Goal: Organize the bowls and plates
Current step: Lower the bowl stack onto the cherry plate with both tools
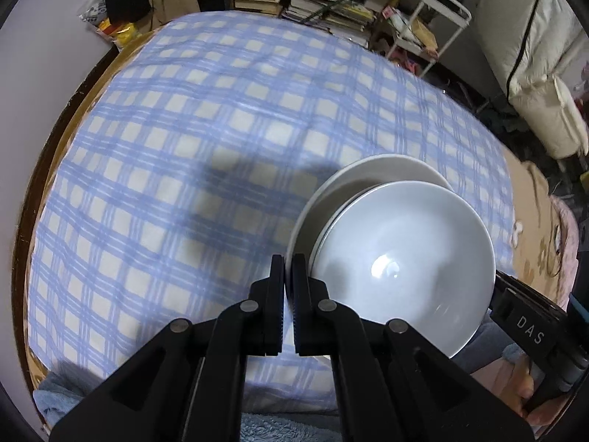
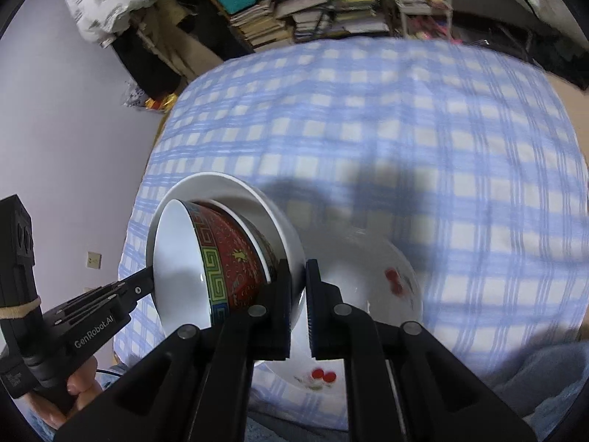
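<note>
While both tongs point down over the worktop's checked cloth (image 1: 184, 118), a nested stack of dishes sits tipped on its side between them at lower centre. The right tongs (image 2: 298, 269) are clamped on the rim of the white dish (image 2: 235, 191), the outermost piece, which cradles the red patterned bowl (image 2: 235, 269) at lower left of the right wrist view. The left tongs (image 1: 288, 269) are pressed together, their tips right beside that bowl's rim; whether they pinch it cannot be told. Just beneath, 1 cherry-painted plate (image 2: 390, 280) lies blurred on the cloth. Stacked books (image 1: 316, 3) fill the top.
</note>
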